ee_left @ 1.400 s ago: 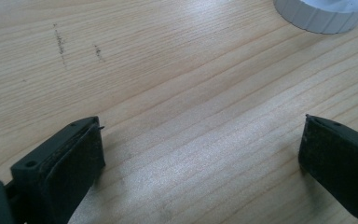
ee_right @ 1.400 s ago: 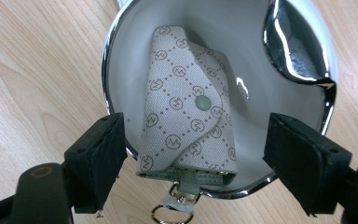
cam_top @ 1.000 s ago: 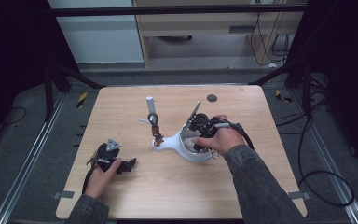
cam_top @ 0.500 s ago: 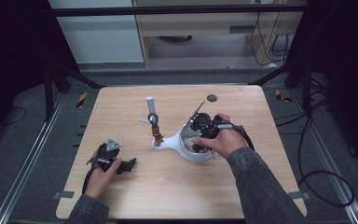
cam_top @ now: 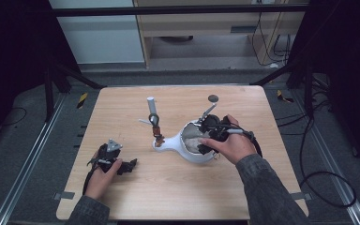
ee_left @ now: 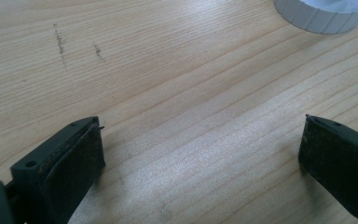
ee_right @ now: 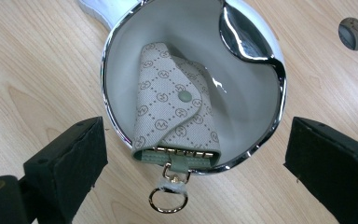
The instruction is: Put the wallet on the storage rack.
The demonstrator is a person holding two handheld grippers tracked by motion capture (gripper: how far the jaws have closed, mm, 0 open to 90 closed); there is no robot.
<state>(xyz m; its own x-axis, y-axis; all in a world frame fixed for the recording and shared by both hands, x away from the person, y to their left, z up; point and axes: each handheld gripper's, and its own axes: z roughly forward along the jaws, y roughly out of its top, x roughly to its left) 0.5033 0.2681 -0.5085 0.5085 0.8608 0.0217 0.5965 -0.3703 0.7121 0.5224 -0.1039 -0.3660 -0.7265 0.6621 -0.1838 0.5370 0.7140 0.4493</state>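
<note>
A beige patterned key case (ee_right: 175,116) lies inside a white bowl with a chrome rim (ee_right: 279,93), and its metal ring hangs over the near rim. My right gripper (ee_right: 196,140) hovers just above it. Its jaws have just been opening and now stand wide on either side of the case, not touching it. In the high view the right gripper (cam_top: 206,133) sits over the bowl (cam_top: 192,157) at centre right. My left gripper (cam_top: 126,166) rests on the table at front left, open, with bare wood between its jaws (ee_left: 200,140).
A stem joins the bowl to a small upright stand topped by a white cylinder (cam_top: 151,104). A dark round disc (cam_top: 213,98) lies behind the bowl, also in the right gripper view (ee_right: 353,33). A white ribbed edge (ee_left: 324,16) shows beyond the left jaws.
The right hand has edged slightly to the right over the bowl. The left hand and its gripper have stayed where they were.
</note>
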